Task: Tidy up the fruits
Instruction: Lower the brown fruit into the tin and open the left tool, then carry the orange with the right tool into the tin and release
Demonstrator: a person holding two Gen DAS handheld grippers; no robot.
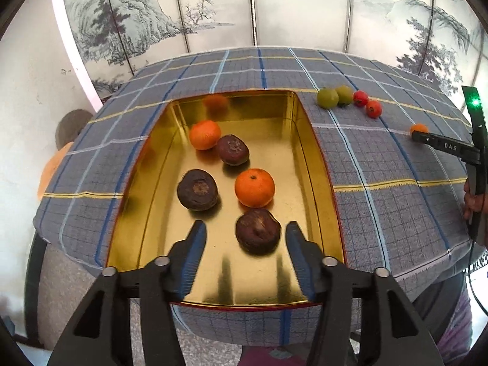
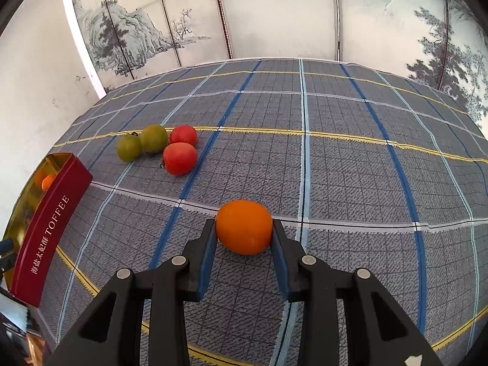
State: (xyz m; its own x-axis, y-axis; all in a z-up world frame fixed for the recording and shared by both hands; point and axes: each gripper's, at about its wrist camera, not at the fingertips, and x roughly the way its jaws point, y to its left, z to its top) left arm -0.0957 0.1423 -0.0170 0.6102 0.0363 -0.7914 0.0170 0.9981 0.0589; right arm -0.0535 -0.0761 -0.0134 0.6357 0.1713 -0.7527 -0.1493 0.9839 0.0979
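Observation:
A gold-lined tin tray point(image 1: 317, 164) holds two oranges point(image 1: 254, 187) and three dark brown fruits point(image 1: 258, 235). My left gripper point(image 1: 244, 238) is open above the tray's near end, the nearest brown fruit between its fingers but untouched. My right gripper point(image 2: 244, 231) is shut on an orange fruit point(image 2: 244, 226) on the cloth; it also shows in the left wrist view point(image 1: 419, 128). Two green point(image 2: 141, 145) and two red fruits point(image 2: 180, 158) lie together on the cloth; they show in the left wrist view too point(image 1: 328, 98).
The table wears a grey-blue checked cloth point(image 2: 335, 183). The tray's red outer wall point(image 2: 45, 231) reads TOFFEE, at the left in the right wrist view. A painted folding screen point(image 1: 244, 9) stands behind the table.

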